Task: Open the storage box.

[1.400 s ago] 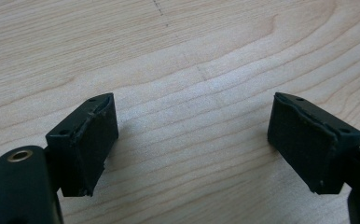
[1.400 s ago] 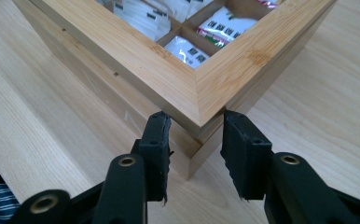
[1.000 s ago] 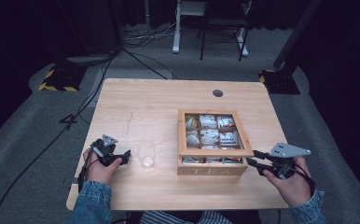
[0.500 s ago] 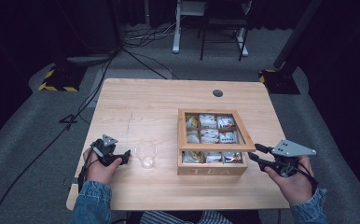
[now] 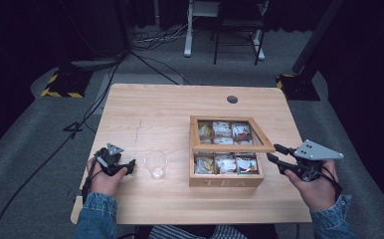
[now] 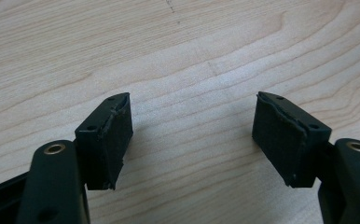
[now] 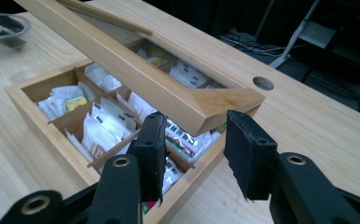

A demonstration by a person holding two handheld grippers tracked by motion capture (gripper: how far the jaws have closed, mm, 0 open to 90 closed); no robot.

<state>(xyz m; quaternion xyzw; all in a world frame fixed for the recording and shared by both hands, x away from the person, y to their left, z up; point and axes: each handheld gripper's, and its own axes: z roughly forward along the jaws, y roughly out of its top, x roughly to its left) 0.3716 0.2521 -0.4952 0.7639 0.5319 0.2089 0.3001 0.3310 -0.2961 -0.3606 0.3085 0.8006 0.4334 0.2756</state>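
A wooden tea box (image 5: 225, 182) stands right of the table's middle, its compartments full of tea bags (image 5: 225, 164). Its glass-paned lid (image 5: 232, 148) is tilted up at the front. My right gripper (image 5: 273, 153) reaches in from the right and is shut on the lid's front right corner, having just closed a little. In the right gripper view the pads (image 7: 152, 149) flank that corner of the lid (image 7: 122, 60) above the tea bags (image 7: 99, 126). My left gripper (image 5: 128, 164) rests at the front left. Its jaws (image 6: 192, 121) are open over bare wood and have just narrowed slightly.
A clear glass cup (image 5: 156, 165) stands between the left gripper and the box. A round cable hole (image 5: 232, 99) sits near the table's far edge. Desk legs, a chair and cables are on the floor behind the table.
The right gripper has risen a little, and the lid's front edge has lifted with it. The left hand has stayed put.
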